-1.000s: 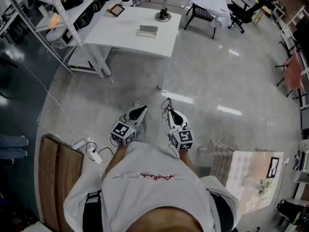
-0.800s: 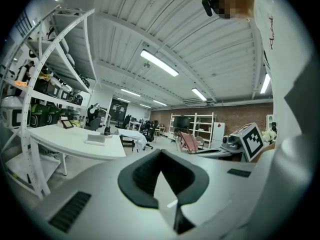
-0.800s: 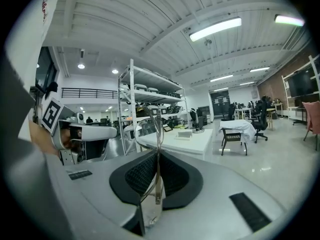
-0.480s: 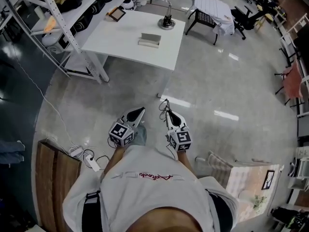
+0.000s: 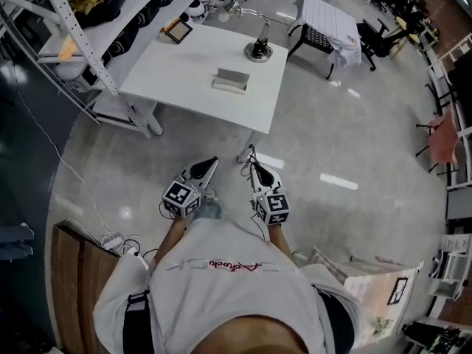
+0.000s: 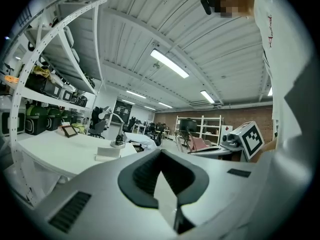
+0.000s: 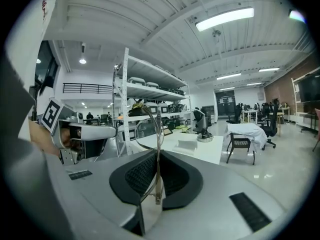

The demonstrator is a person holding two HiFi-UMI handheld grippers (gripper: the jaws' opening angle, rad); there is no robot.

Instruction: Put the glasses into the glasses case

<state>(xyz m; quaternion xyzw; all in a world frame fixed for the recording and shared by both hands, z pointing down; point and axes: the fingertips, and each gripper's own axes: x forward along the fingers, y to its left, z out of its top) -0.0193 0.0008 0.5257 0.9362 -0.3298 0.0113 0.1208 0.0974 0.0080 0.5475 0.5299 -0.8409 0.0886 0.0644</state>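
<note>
White table (image 5: 192, 72) on polished grey floor (image 5: 332, 139); stands on pale legs, top mostly bare. Bears three things. Grey glasses case (image 5: 231, 80) near the middle, lying flat, closer to the right edge. Beyond the case, toward the far right corner: desk lamp (image 5: 259, 50), round dark base upright on the top, arm bent over to the left. Well apart from the case, at the far left corner: small picture frame (image 5: 176, 29), dark-rimmed, close to the edge.
</note>
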